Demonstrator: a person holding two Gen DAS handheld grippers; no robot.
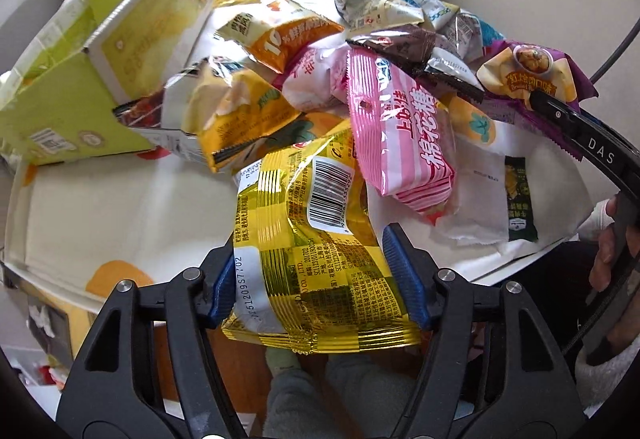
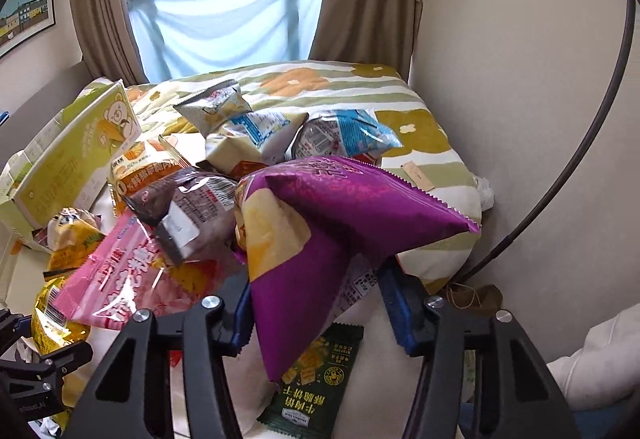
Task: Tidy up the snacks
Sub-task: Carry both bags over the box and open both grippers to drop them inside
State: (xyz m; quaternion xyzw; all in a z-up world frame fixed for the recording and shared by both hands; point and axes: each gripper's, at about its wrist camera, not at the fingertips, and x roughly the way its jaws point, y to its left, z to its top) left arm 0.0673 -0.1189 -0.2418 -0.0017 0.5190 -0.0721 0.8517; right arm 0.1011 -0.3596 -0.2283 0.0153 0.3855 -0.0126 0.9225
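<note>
The right gripper [image 2: 316, 303] has its jaws clamped on a purple snack bag [image 2: 340, 215], lifted above a dark green packet [image 2: 320, 379] on the bed [image 2: 420, 143]. Left lie a pink bag [image 2: 116, 279] and a green box [image 2: 72, 167].

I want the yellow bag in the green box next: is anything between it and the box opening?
Yes. The yellow bag, held in the left gripper, faces a yellow chip bag and a dark packet lying at the green box mouth.
</note>
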